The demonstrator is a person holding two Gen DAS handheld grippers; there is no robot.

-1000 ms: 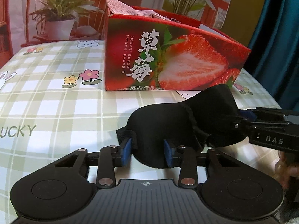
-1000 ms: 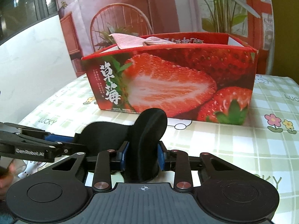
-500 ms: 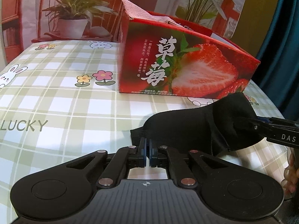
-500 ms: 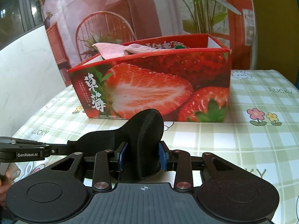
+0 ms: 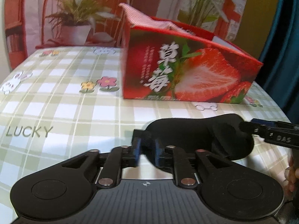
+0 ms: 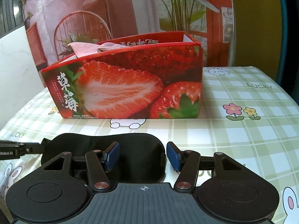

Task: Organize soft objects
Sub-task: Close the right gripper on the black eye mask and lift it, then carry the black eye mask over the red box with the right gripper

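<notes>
Crosswise on the checked surface point(image 5: 74, 115), a black sleep mask point(image 5: 186, 132) is lying flat, its long axis running from one tool to the other and roughly parallel to the near wall of the strawberry box point(image 6: 130, 85).

At the left, the left tool point(image 5: 146, 149) is bracketing the mask's strap end point(image 5: 146, 140). Its jaws have just been opening, with the strap sitting between the blue pads; whether they are pressing on it cannot be told.

At the right, the right tool point(image 6: 143, 153) is standing released. Its jaws have just been opening too, and the mask's right lobe is lying between the spread pads without being squeezed, the right pad standing clear of the mask's edge.

Beyond the mask, ahead of both tools, the open box is waiting with a pink cloth point(image 6: 86, 48) already showing over its rim. By judgement, the left tool is the better placed for carrying the mask forward and over that wall.
</notes>
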